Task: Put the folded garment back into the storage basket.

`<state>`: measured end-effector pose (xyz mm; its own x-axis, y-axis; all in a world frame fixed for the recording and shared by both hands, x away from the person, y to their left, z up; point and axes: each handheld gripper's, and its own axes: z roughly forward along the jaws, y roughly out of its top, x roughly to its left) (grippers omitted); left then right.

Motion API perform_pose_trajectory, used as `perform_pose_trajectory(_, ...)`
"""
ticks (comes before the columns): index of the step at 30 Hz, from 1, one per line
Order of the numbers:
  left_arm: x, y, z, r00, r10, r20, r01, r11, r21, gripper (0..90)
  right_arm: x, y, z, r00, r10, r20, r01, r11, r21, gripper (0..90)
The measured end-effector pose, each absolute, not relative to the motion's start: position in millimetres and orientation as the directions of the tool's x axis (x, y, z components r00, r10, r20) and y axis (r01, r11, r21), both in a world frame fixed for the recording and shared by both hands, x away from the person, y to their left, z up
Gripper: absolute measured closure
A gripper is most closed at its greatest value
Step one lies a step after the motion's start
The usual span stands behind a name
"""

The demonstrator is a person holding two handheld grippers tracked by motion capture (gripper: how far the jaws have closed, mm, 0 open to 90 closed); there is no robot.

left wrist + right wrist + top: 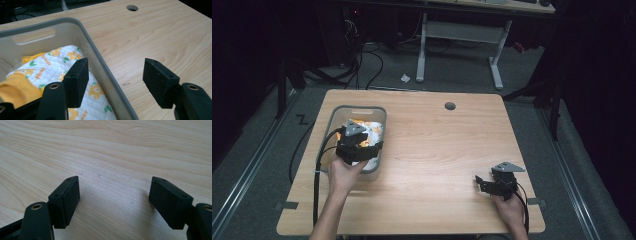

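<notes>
A grey plastic bin (pixel 343 111) stands on the left part of the wooden table (pixel 437 150). Inside lies a white quilted cloth with orange flowers (pixel 57 62) and a yellow garment (pixel 17 85). My left gripper (pixel 360 145) hovers open over the bin's right wall (pixel 100 62), one jaw above the cloth and the other above the table. My right gripper (pixel 486 184) rests open near the table's front right, its jaws over bare wood (pixel 112 170) with nothing between them.
A round cable hole (pixel 450 106) sits near the table's far edge. Beyond the table stand a white-legged desk (pixel 462 35) and cables on the floor. A cable (pixel 317 170) trails from my left gripper off the table's left side.
</notes>
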<state>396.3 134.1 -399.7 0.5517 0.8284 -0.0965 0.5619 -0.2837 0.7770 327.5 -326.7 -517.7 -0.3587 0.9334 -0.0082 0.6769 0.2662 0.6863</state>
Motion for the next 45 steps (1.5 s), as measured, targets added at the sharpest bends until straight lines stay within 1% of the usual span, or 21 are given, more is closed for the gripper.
perform_pose_trajectory(3, 395, 130, -398, 0.559, 0.821, -0.111, 0.564, -0.279, 0.777, 38.9, 327, -327, -518, -0.359, 0.933, -0.009, 0.677, 0.266, 0.686, 25.2)
perform_pose_trajectory(13, 387, 115, -395, 0.595, 0.799, -0.090, 0.537, -0.312, 0.784, 39.0, 327, -327, -518, -0.358, 0.934, -0.008, 0.677, 0.266, 0.686, 25.2)
perform_pose_trajectory(22, 384, 104, -395, 0.614, 0.783, -0.099, 0.524, -0.310, 0.793, 39.0, 327, -327, -518, -0.358, 0.934, -0.008, 0.677, 0.266, 0.686, 25.1)
perform_pose_trajectory(45, 378, 79, -407, 0.659, 0.740, -0.133, 0.517, -0.317, 0.795, 38.8, 328, -327, -518, -0.359, 0.933, -0.008, 0.677, 0.266, 0.686, 25.2)
